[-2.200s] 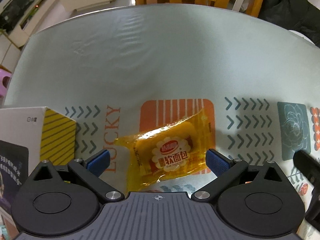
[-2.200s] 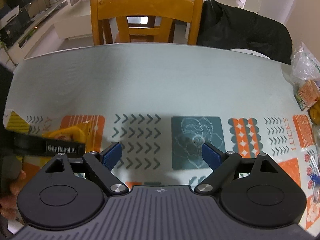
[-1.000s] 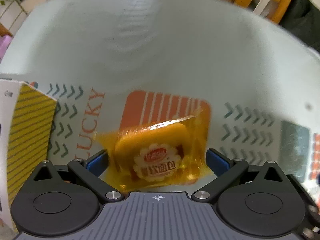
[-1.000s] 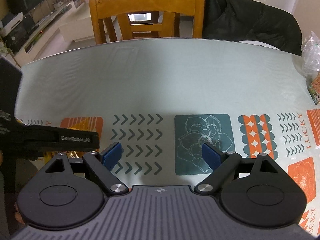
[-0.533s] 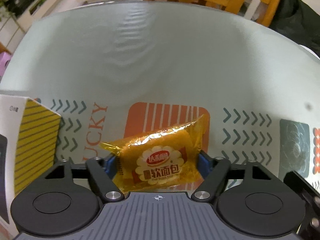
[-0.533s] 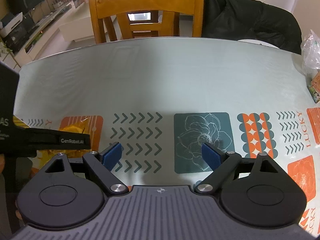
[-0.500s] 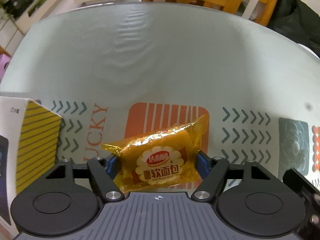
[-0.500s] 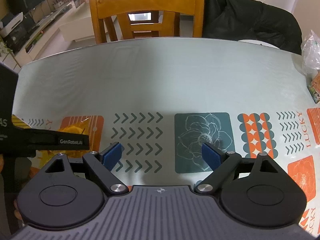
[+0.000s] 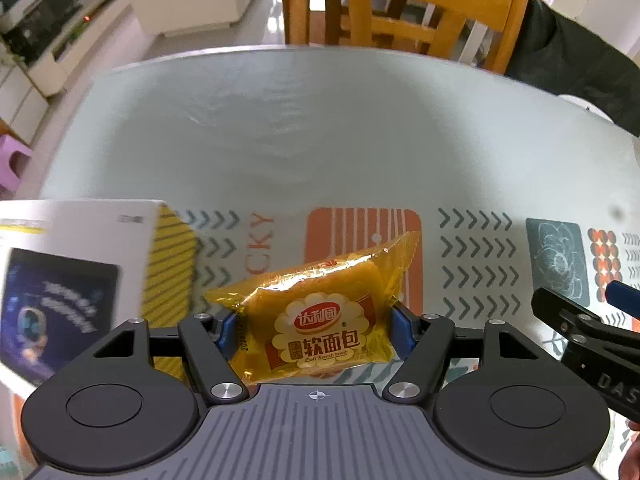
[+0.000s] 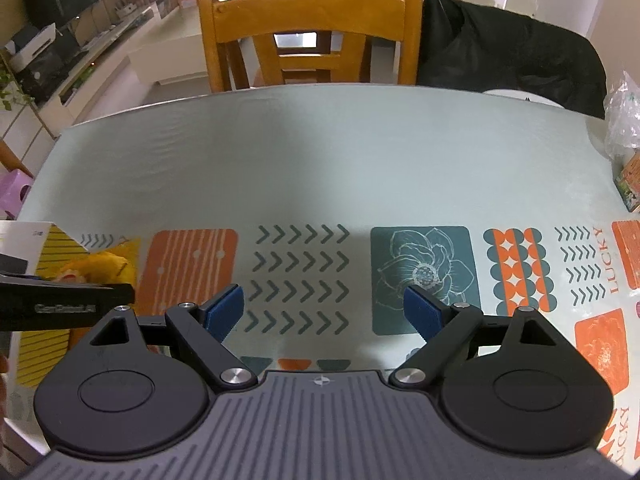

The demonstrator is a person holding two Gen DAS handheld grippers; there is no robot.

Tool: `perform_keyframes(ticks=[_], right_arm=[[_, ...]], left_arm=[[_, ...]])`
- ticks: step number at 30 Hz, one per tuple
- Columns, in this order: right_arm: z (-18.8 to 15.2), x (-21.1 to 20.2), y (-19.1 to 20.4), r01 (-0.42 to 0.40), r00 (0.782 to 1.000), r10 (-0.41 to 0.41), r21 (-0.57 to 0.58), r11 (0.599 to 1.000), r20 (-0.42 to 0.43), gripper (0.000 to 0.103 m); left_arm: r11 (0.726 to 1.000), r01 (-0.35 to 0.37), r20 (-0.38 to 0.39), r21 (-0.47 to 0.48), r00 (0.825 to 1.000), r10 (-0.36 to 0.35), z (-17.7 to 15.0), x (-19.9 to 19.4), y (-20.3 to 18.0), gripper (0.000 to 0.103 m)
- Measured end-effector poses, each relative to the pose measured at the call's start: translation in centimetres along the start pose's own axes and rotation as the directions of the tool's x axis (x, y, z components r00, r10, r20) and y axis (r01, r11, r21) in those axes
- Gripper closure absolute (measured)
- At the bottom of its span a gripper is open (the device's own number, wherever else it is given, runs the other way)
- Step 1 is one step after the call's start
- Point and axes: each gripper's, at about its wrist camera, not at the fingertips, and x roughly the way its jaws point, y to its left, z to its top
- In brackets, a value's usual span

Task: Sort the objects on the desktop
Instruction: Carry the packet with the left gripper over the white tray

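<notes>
While the left gripper (image 9: 314, 330) presses its two blue pads against both sides of the yellow plastic-wrapped soft bread packet (image 9: 320, 320), the packet sits between the fingers with its printed label facing the camera. It is above the patterned tablecloth (image 9: 340, 140), in front of the orange striped square (image 9: 364, 228); whether it touches the cloth I cannot tell. To the left of the packet lies a white cardboard box with yellow stripes and a dark picture (image 9: 80, 264), which looks a little blurred. The right gripper (image 10: 324, 310) is wide open and holds nothing; its blue pads (image 10: 224, 306) are above the grey arrow pattern and the dark green flower square (image 10: 424, 276). At the left edge of the right wrist view, the packet (image 10: 100, 264) is partly hidden behind the black finger of the left gripper. A wooden orange-brown chair (image 10: 312, 36) stands at the far side of the table.
</notes>
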Motion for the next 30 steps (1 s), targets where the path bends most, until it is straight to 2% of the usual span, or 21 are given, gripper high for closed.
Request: perform_keyframes(ticks=[9,16,21,30], right_arm=[[-1.7,-4.8,1.8,-0.022,0.999,0.023,-0.017,1.000,0.048,0.000],[-4.5,-8.8,3.2,-0.009,0.996,0.013,-0.042,0.999,0.090,0.000],[-7.4,-10.5,4.2,-0.002,0.996,0.007,-0.059,0.998,0.087,0.000],[-13.2,-13.1,6.2,-0.022,0.995,0.033,-0.119,0.993,0.090,0.000]], left_arm=[[1.000,-0.014,0.062,0.022,0.998,0.013,-3.3,-6.7,1.8,0.035],[1.000,-0.008,0.085,0.018,0.996,0.006,-7.3,-10.1,3.1,0.035],[1.000,-0.003,0.074,0.014,0.997,0.002,-11.3,-11.3,4.2,0.035],[0.999,-0.007,0.035,-0.051,0.999,0.009,-18.4,-12.1,6.1,0.035]])
